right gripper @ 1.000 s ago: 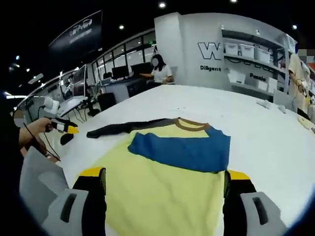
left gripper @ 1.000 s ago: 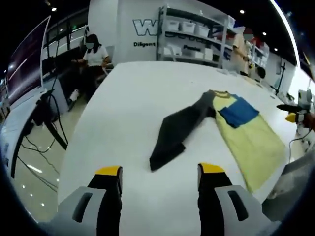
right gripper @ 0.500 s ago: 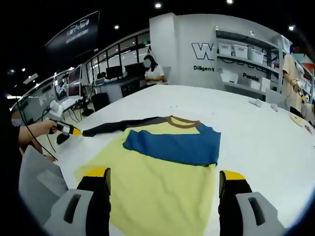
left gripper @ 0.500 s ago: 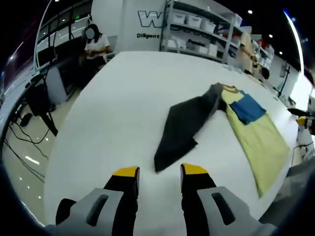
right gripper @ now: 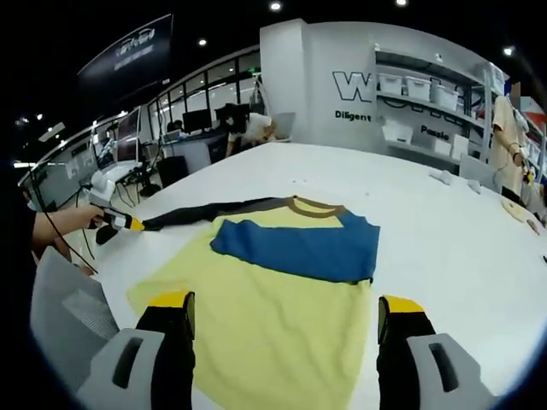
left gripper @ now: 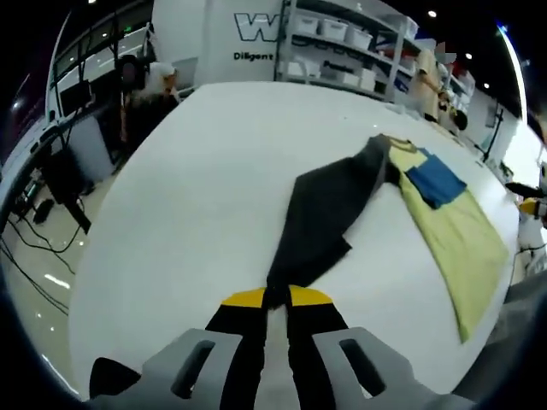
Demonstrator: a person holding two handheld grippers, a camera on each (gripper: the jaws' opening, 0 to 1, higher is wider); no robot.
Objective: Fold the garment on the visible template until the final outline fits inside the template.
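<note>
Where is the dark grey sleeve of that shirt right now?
In the left gripper view the dark grey sleeve lies stretched across the white table, out from the yellow shirt body, with its cuff end between the left claw tips.

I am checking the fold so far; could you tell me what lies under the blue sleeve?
The blue sleeve is folded across the upper part of the yellow shirt body, just below the brown collar. The yellow chest area beneath it is covered and cannot be seen.

Yellow garment (right gripper: 273,316) lies flat, blue sleeve folded across, dark sleeve (left gripper: 320,218) outstretched.
</note>
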